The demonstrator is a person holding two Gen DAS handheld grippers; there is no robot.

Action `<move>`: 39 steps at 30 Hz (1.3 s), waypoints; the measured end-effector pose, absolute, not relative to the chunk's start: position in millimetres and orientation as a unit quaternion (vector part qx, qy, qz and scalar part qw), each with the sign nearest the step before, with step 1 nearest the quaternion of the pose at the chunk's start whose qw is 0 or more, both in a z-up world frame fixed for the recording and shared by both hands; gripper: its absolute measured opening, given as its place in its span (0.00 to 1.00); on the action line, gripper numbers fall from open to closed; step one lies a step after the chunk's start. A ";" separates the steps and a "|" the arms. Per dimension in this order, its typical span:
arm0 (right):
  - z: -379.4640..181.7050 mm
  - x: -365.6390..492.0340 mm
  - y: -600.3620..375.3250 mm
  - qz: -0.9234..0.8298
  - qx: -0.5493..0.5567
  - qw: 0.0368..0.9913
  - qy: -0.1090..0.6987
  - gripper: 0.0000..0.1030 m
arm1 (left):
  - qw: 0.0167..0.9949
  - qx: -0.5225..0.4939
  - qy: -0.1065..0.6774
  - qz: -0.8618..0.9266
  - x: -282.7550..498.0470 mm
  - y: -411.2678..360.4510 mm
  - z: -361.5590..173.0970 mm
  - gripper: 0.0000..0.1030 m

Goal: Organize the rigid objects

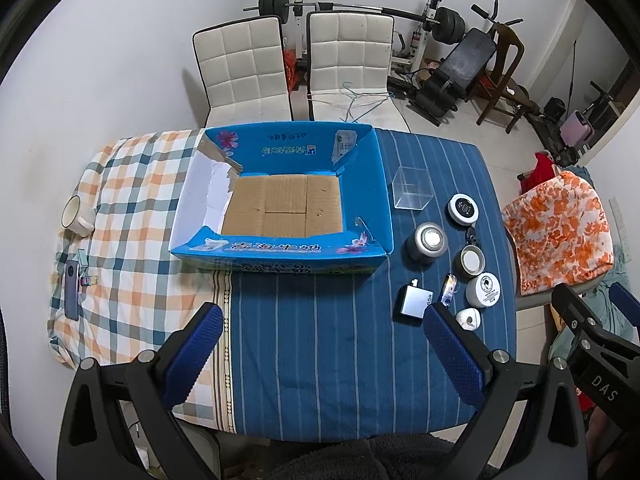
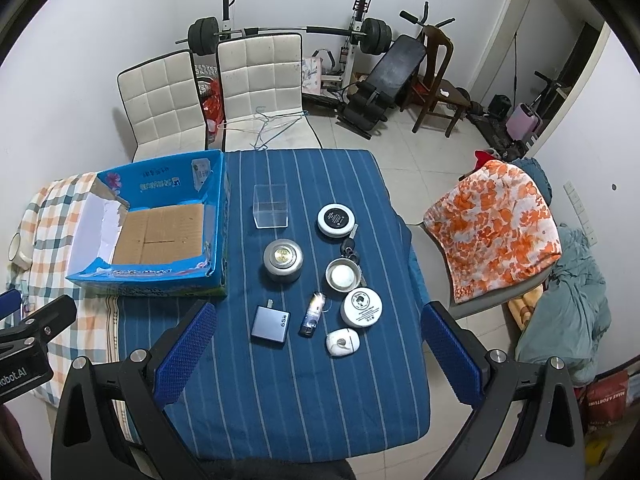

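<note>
1. While both tools hang above the counter's (image 2: pixel 280 400) near edge, the left tool (image 1: pixel 324 344) gapes wide, holding nothing.
2. The right tool (image 2: pixel 318 344) is likewise spread and empty.
3. The blue box (image 1: pixel 280 248) sits empty on the counter.
4. Just right of it lie the clear cube (image 2: pixel 271 211), silver tin (image 2: pixel 283 260), grey charger (image 2: pixel 270 324) and white jars (image 2: pixel 361 307).

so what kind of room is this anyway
Most likely a room in a home, used for both dining and exercise: a cloth-covered table with padded dining chairs behind it, and a barbell rack with a weight bench against the far wall.
</note>
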State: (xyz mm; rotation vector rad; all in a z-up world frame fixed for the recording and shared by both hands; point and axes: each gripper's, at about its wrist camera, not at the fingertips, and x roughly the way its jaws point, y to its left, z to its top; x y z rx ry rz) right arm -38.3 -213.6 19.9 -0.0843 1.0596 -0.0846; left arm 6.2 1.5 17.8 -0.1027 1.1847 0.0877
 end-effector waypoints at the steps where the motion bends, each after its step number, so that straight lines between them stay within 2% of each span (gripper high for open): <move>1: 18.9 -37.2 -213.2 -0.041 -0.040 0.861 0.506 1.00 | 0.827 -0.048 0.558 0.041 6.2 1.4 17.7 1.00; 39: 0.3 -9.1 -211.4 -0.039 -0.031 0.850 0.525 1.00 | 0.821 -0.045 0.568 0.038 17.9 6.8 2.1 1.00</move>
